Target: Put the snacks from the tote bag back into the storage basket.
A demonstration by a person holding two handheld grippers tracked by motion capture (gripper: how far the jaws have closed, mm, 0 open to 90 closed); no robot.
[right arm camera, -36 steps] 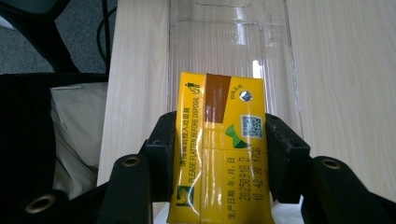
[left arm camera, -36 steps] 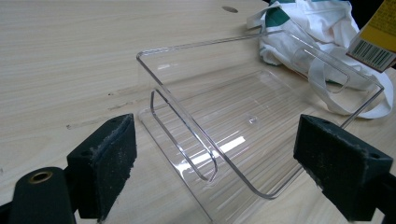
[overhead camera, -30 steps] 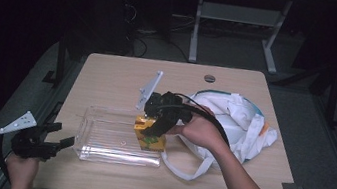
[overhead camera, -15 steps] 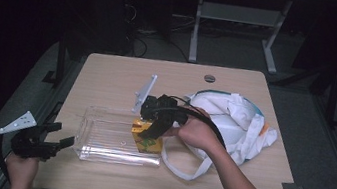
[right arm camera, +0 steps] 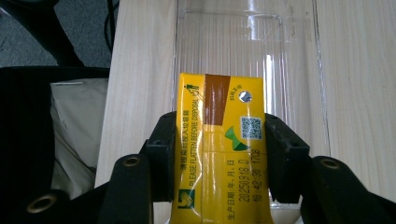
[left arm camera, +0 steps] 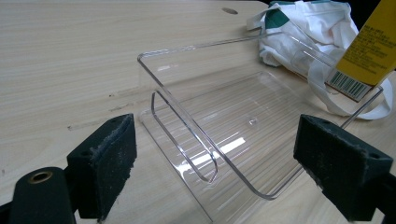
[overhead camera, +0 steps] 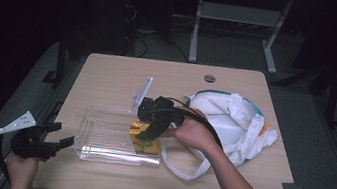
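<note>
Mid-placing; right hand-held gripper [right arm camera: 217,158] pinching yellow rectangular drink carton [right arm camera: 219,154] over clear plastic tray [overhead camera: 99,137] on wooden counter [overhead camera: 109,73]; left hand-held gripper [left arm camera: 233,163] spread, idle; next up probably lowering, then letting go gently.

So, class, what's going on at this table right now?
A person is working with a gripper in each hand. The right gripper is shut on a yellow drink carton and holds it at the near-right end of a clear plastic bin, which lies on the wooden table. The left gripper is open, apart from the bin at its left end, with nothing between its jaws. A white cloth bag lies crumpled to the right of the bin.
</note>
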